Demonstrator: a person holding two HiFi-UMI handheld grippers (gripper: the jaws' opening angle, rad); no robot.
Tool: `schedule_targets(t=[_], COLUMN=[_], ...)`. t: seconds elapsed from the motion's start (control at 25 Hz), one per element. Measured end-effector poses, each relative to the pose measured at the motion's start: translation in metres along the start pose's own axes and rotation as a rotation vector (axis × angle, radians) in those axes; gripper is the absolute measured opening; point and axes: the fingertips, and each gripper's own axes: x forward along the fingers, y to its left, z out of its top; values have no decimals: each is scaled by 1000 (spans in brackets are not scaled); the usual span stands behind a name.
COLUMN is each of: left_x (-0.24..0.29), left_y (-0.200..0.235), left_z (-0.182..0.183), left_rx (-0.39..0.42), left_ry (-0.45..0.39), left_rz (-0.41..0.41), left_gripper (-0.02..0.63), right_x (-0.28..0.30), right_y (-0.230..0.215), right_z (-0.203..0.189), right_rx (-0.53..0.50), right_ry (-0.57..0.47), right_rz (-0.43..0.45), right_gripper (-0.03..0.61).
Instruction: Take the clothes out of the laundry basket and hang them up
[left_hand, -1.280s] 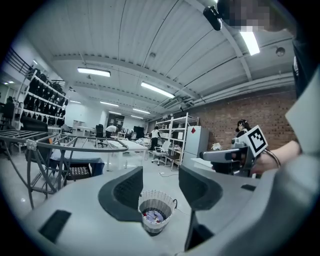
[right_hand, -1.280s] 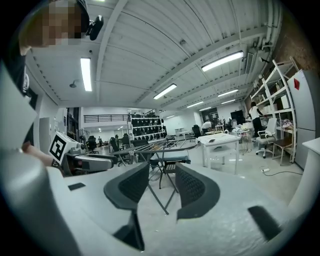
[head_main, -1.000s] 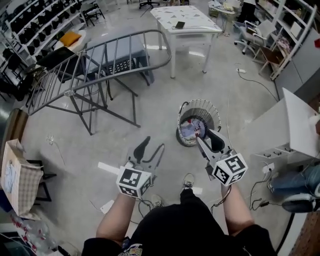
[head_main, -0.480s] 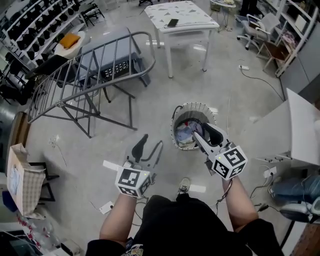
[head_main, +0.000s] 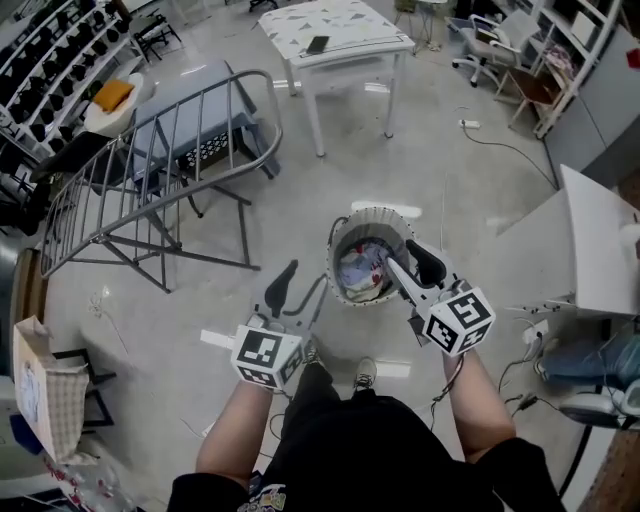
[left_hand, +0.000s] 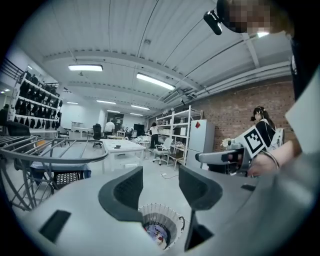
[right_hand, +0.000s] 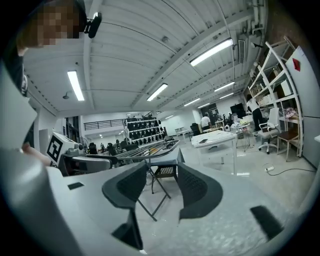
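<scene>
A round white laundry basket (head_main: 344, 222) stands on the floor ahead of me, with crumpled clothes (head_main: 360, 268) inside; the basket (left_hand: 172, 216) also shows low in the left gripper view. My right gripper (head_main: 410, 265) hovers over the basket's right rim, jaws open and empty. My left gripper (head_main: 300, 284) hangs just left of the basket, open too, with nothing between its fingers. The grey folding drying rack (head_main: 150, 150) stands at the upper left, and the rack (right_hand: 150, 149) appears beyond the right gripper's jaws.
A white table (head_main: 330, 35) with a phone on it stands behind the basket. A white cabinet (head_main: 590, 240) is at the right, shelving (head_main: 60, 50) at the far left, an office chair (head_main: 490, 60) at the back right. Cables (head_main: 500, 150) trail across the floor.
I have stepped closer to the basket, which now sits nearer both grippers. The right gripper has come over the basket's right rim; the left one has drawn up beside its left edge.
</scene>
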Motion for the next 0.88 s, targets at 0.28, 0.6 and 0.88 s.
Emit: schedule_targets(t=[0.28,0.6,0.88], left_x=[47,81,95], left_y=[27,64,80], left_z=[11,19,11], left_rx=[13,28,15], left_ry=[30,27,26], left_rz=[-140,-284,-368], left_gripper=[203,207,209], right_x=[27,60,76], right_y=[-25,-29,-26], right_z=[17,27,21], right_rx=[15,20,19], right_ry=[-18,-30,-13], right_rz=[-133,-261,-329], right_gripper=[196,198,198])
